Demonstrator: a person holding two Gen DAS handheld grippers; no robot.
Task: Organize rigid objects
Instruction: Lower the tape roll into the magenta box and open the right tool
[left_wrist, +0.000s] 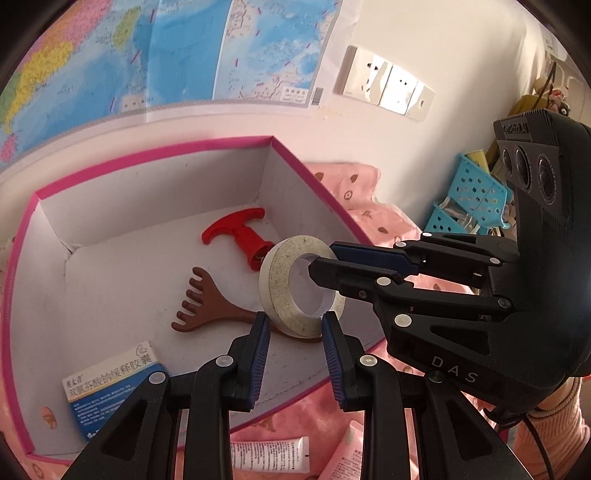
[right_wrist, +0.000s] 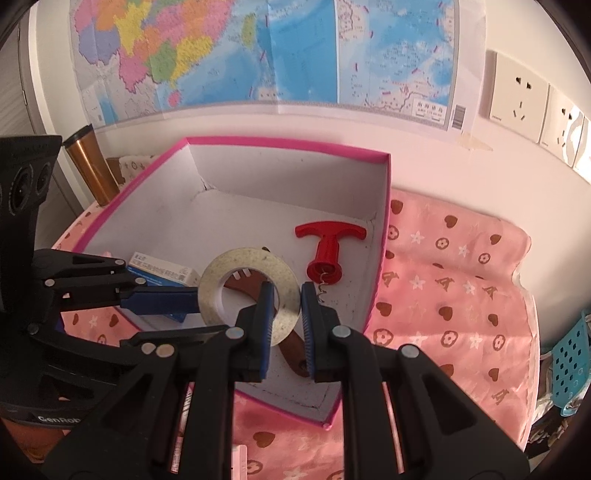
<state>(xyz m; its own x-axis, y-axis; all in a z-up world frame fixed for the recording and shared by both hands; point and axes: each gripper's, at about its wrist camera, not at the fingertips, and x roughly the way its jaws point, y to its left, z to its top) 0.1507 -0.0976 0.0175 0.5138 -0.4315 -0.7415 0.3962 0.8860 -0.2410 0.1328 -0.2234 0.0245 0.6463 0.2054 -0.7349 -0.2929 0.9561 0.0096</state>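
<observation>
A white tape roll (left_wrist: 280, 266) (right_wrist: 251, 258) hangs over the near right part of a pink-rimmed white box (left_wrist: 147, 155) (right_wrist: 288, 142). My left gripper (left_wrist: 295, 321) (right_wrist: 195, 295) is shut on the roll across its width. My right gripper (left_wrist: 321, 258) (right_wrist: 288, 295) is shut on the ring's wall, with one finger through the hole. In the box lie a red T-handle corkscrew (left_wrist: 240, 232) (right_wrist: 328, 243), a brown rake-shaped scratcher (left_wrist: 210, 306) (right_wrist: 290, 350) and a blue-and-white medicine box (left_wrist: 114, 384) (right_wrist: 162, 273).
The box sits on a pink patterned cloth (right_wrist: 443, 295). A white tube (left_wrist: 269, 454) and a pink tube (left_wrist: 343, 454) lie in front of it. A copper tumbler (right_wrist: 92, 166) stands at the left, a blue perforated basket (left_wrist: 476, 192) (right_wrist: 569, 358) at the right. Behind are the wall, a map and sockets.
</observation>
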